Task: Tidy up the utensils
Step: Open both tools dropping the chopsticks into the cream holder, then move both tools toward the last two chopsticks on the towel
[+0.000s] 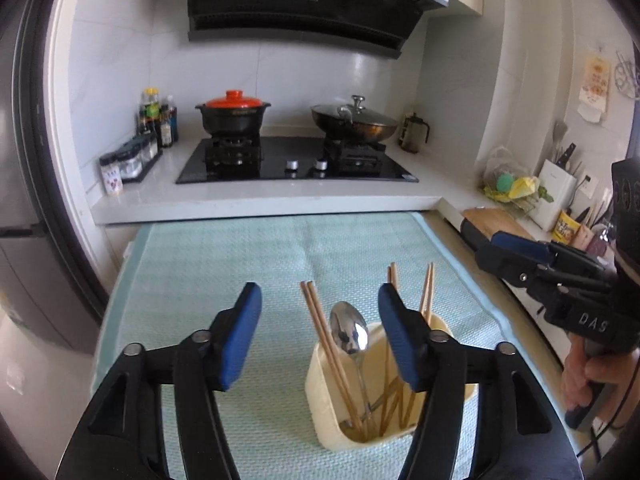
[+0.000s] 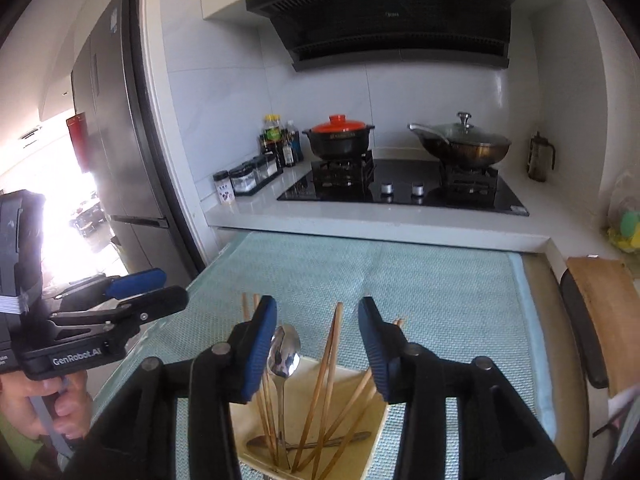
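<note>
A cream utensil holder (image 1: 326,404) stands on the pale green mat (image 1: 224,256), also in the right wrist view (image 2: 376,432). It holds several wooden chopsticks (image 1: 320,328) (image 2: 328,364) and a metal spoon (image 1: 349,332) (image 2: 284,354), bowl up. My left gripper (image 1: 320,332) is open and empty, just above and in front of the holder. My right gripper (image 2: 318,344) is open and empty, right above the holder. Each gripper shows from the side in the other's view, the right one (image 1: 520,254) and the left one (image 2: 136,290).
A white counter behind the mat carries a black gas hob (image 1: 296,160) with a red-lidded pot (image 1: 234,114) and a lidded wok (image 1: 354,120). Sauce bottles (image 1: 156,120) stand at its left. A wooden cutting board (image 2: 600,312) lies right of the mat. A fridge (image 2: 116,140) stands left.
</note>
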Motion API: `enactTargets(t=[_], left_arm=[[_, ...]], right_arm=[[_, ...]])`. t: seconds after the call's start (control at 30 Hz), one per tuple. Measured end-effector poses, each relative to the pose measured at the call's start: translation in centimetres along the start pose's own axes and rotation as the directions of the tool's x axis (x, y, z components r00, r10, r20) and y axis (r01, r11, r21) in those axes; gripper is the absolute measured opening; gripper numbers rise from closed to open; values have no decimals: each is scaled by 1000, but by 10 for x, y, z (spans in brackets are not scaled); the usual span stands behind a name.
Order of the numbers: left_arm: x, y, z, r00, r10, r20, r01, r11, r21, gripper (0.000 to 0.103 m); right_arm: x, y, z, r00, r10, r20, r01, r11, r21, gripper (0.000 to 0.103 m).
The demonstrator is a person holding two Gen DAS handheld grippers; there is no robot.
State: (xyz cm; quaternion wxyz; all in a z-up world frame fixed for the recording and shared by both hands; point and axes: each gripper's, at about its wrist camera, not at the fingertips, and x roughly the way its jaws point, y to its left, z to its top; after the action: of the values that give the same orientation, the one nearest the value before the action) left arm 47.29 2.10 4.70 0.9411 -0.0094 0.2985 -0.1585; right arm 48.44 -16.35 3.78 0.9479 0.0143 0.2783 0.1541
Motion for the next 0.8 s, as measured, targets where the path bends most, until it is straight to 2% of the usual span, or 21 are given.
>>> enactTargets(t=[0.07, 0.13, 0.27, 0.33, 0.43, 0.57, 0.7, 0.8], left_arm=[[-29, -1, -10, 1000, -11, -18, 12, 999, 33, 78], [-55, -5, -32, 998, -27, -57, 32, 996, 86, 83], [-96, -24, -97, 991, -4, -134, 33, 977, 211, 87], [-111, -33, -133, 985, -2, -171, 43, 972, 232, 89], [-126, -46, -182, 976, -30, -214, 73, 978, 196, 89], [-138, -59, -227, 973, -53, -226, 76, 993, 93, 89], [-140, -64, -250, 970, -94, -223, 91, 996, -23, 89], [-137, -66, -260, 972, -67, -225, 59, 997, -43, 89]], right_arm=[[-28, 13, 0, 1000, -17, 20, 18, 999, -37, 55], [-59, 27, -15, 1000, -14, 23, 15, 997, -78, 55], [-109, 49, -76, 1000, -2, -18, 0, 991, -131, 55], [-129, 54, -114, 999, 3, -47, -9, 992, -126, 55], [-152, 55, -168, 997, -13, -76, 6, 996, -94, 55], [-170, 46, -226, 991, -70, -111, 70, 998, -9, 55], [-176, 39, -265, 984, -108, -143, 116, 992, 47, 55], [-173, 33, -283, 978, -116, -173, 131, 988, 79, 55]])
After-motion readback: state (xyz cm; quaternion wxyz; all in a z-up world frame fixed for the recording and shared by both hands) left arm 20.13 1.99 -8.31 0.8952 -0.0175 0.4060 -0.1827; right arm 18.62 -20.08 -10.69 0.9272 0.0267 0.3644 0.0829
